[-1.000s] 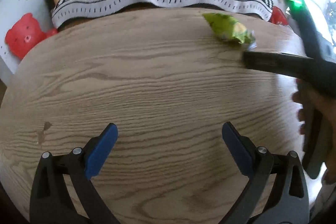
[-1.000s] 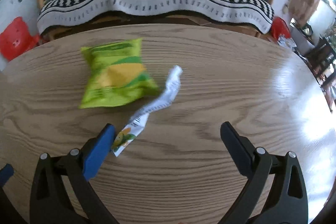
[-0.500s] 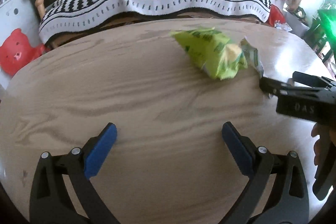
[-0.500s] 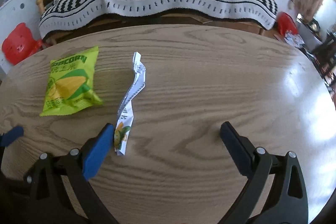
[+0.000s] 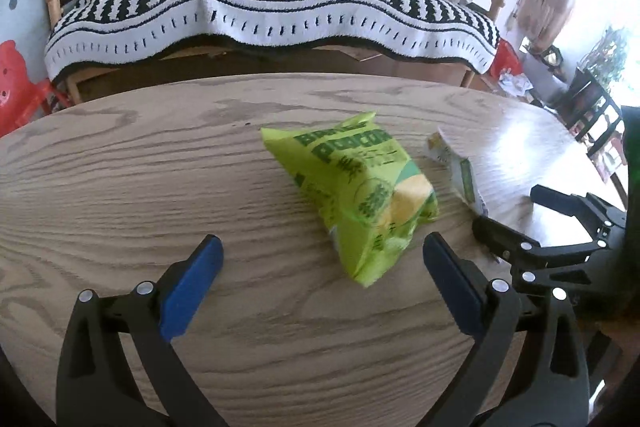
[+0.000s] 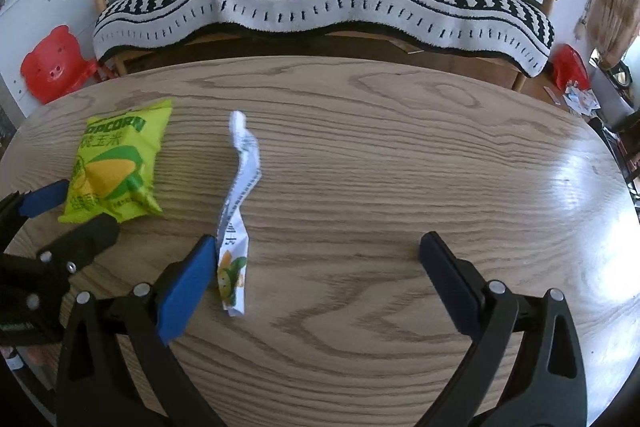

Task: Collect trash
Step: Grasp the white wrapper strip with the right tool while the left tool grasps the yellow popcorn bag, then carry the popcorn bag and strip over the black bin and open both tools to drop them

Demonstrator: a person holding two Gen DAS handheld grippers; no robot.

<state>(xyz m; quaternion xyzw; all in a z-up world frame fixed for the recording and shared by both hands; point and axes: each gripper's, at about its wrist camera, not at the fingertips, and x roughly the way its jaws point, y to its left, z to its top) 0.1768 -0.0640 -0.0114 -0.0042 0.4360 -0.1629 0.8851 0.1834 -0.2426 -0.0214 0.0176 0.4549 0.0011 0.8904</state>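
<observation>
1. Left wrist view: the left hand-held gripper (image 5: 322,269) hangs low over the oval wood-grain table (image 5: 120,187), its blue-padded fingers spread wide and holding nothing.
2. A puffy lime-green popcorn snack bag (image 5: 354,193) lies on the table at centre frame, its near corner reaching into the gap between those fingers, closer to the right one; I cannot tell if it touches.
3. Just right of the bag lies a twisted white-and-green torn wrapper strip (image 5: 458,169), with the other tool's black fingers at its near end.
4. Right wrist view: the right hand-held gripper (image 6: 320,271) is also wide open and empty. The wrapper strip (image 6: 240,203) runs from mid-table down to lower centre, its near end lying just beside the left blue pad.
5. The snack bag (image 6: 114,167) sits at the left of this frame, with the left tool's fingers around its near edge.
6. Behind the table stands a bench draped in a black-and-white striped blanket (image 6: 320,3).
</observation>
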